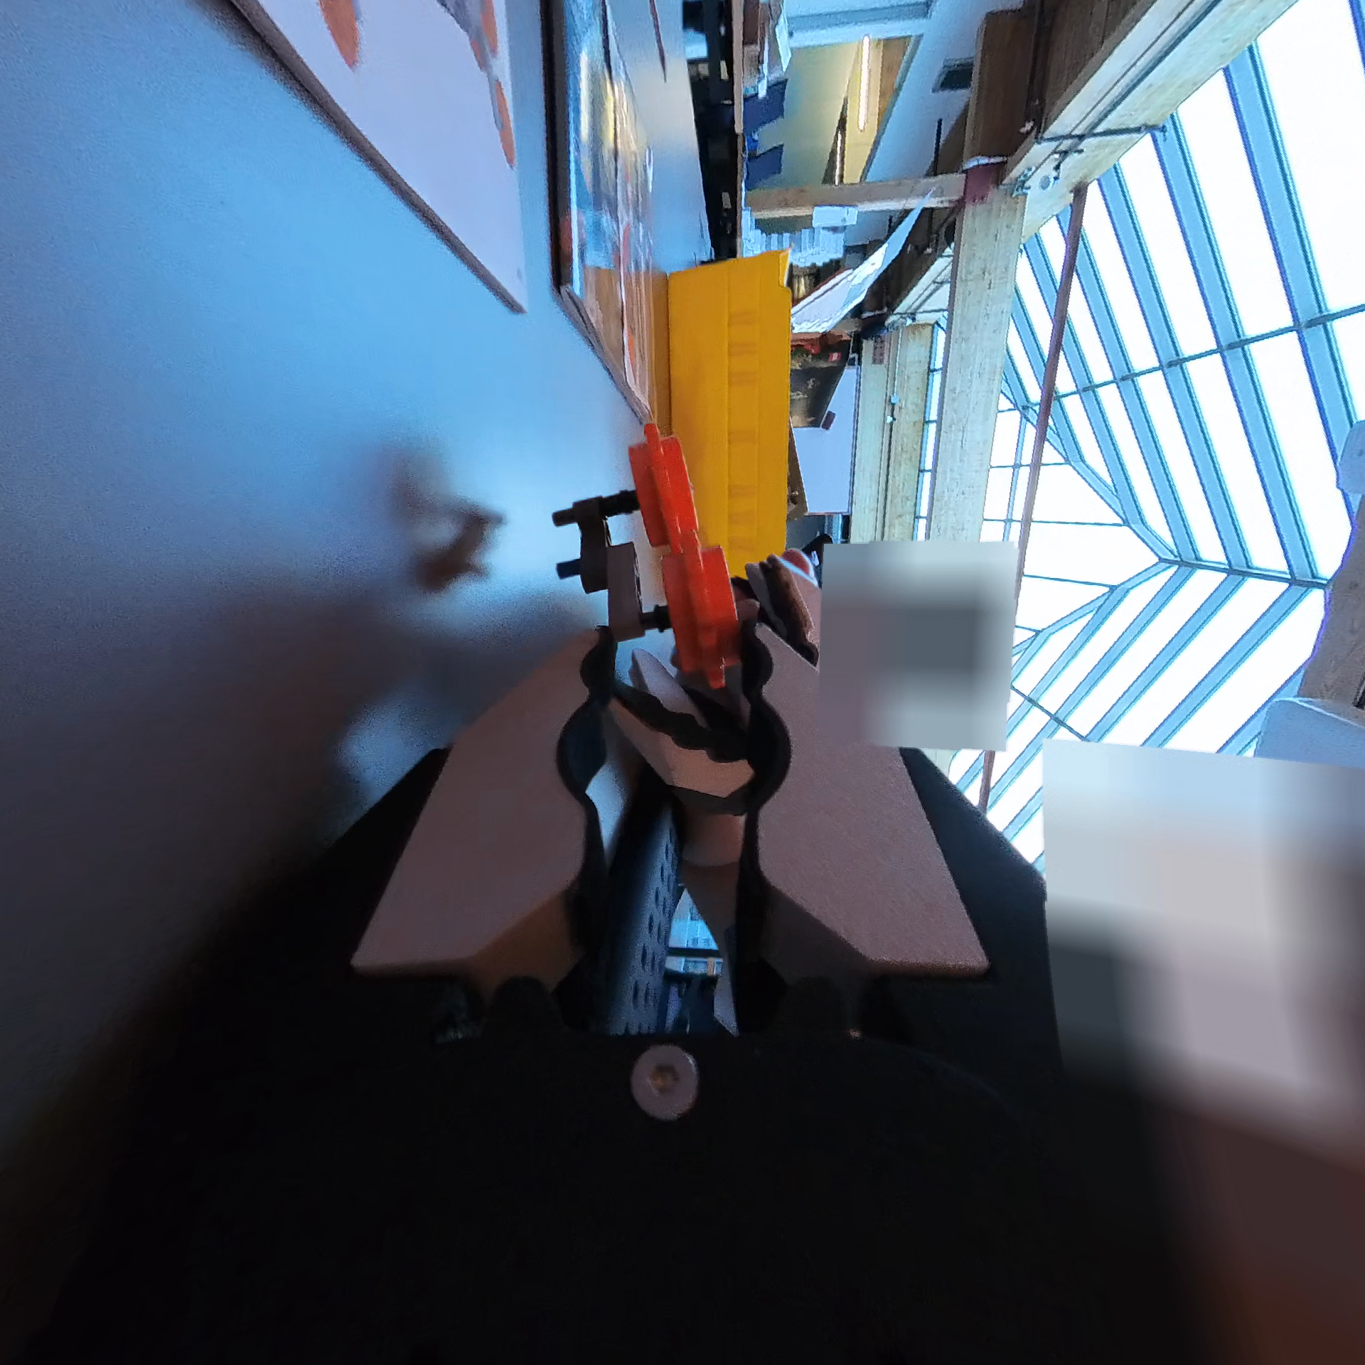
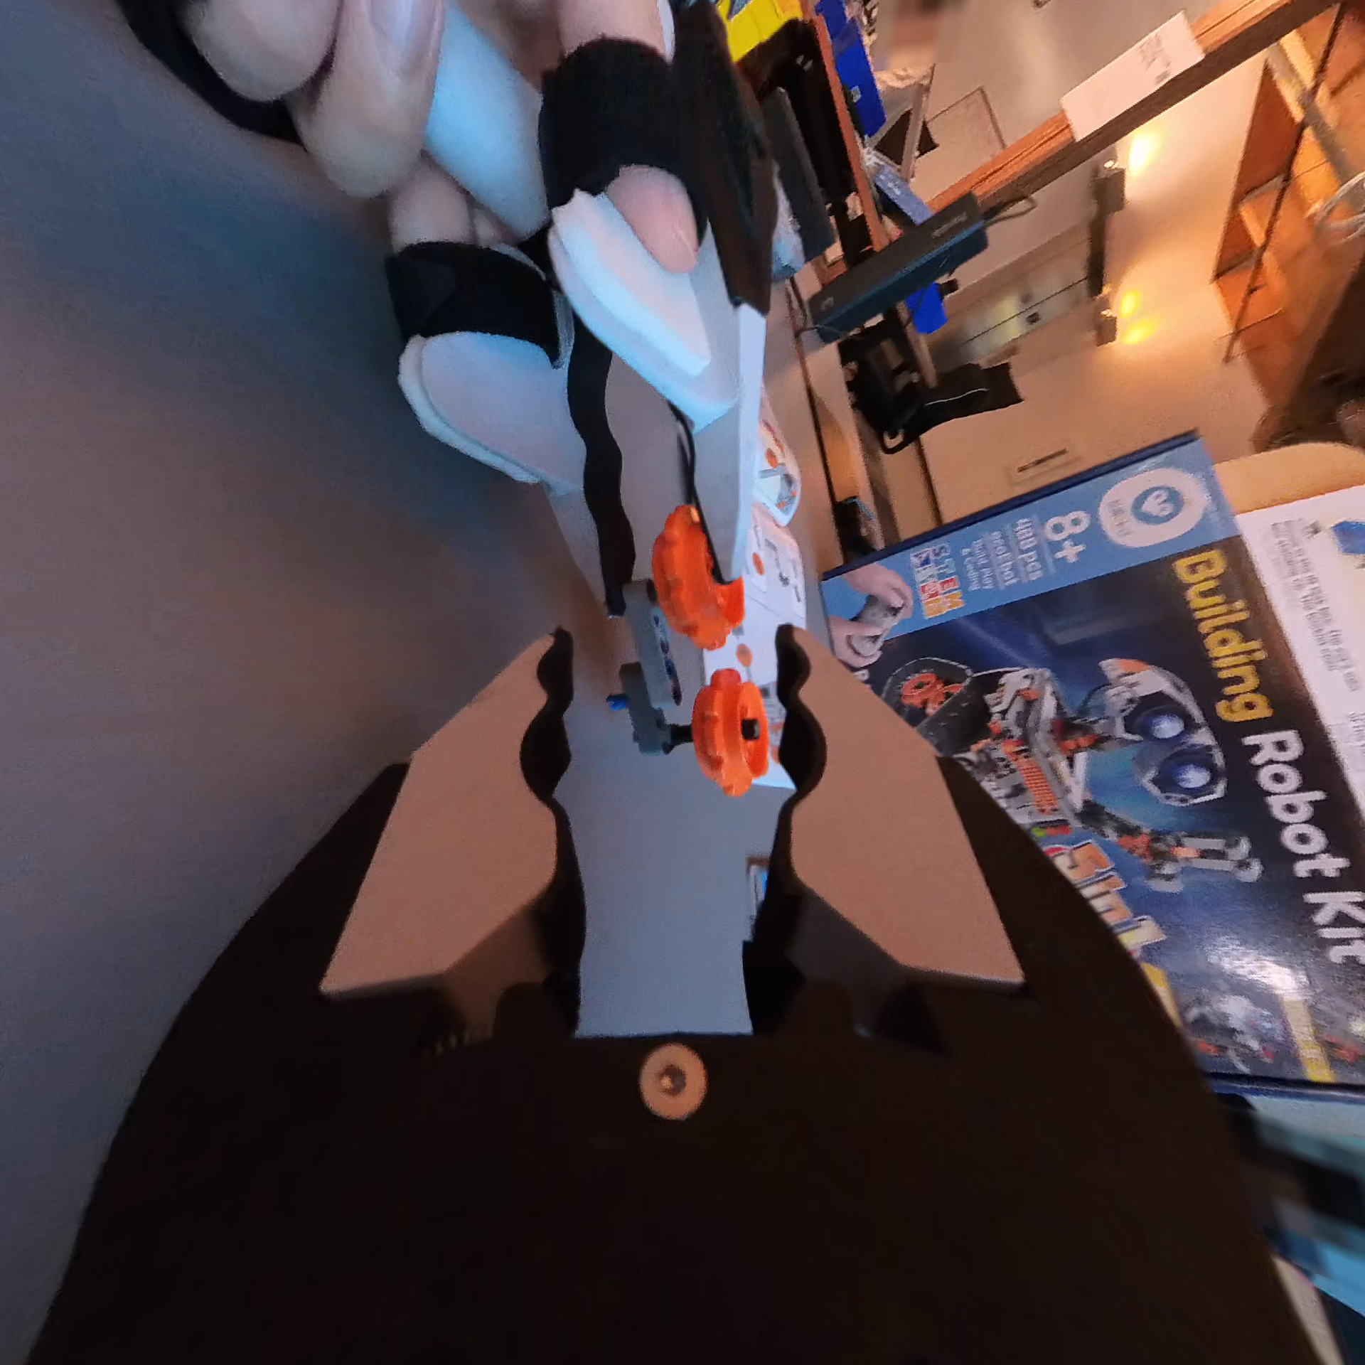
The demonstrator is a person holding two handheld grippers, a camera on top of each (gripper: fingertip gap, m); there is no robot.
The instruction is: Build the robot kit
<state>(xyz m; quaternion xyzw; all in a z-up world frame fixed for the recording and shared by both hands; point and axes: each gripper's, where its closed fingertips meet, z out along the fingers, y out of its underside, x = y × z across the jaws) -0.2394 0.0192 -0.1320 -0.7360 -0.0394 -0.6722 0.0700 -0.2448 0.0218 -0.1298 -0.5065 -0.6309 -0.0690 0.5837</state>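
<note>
A small build of a grey beam with two orange gears on black axles hangs over the grey table. My left gripper is shut on one orange gear. The second gear sticks out beyond it. In the right wrist view the left gripper comes down from the top, held by a hand with black straps, and pinches the upper gear. My right gripper is open and empty. The lower gear sits just beyond its fingertips, apart from both.
A blue robot-kit box lies on the table right of the build. A white instruction sheet lies under the gears. A yellow bin stands behind the build. Shelves with equipment run along the far side. Left and right tips are no more than a few centimetres apart.
</note>
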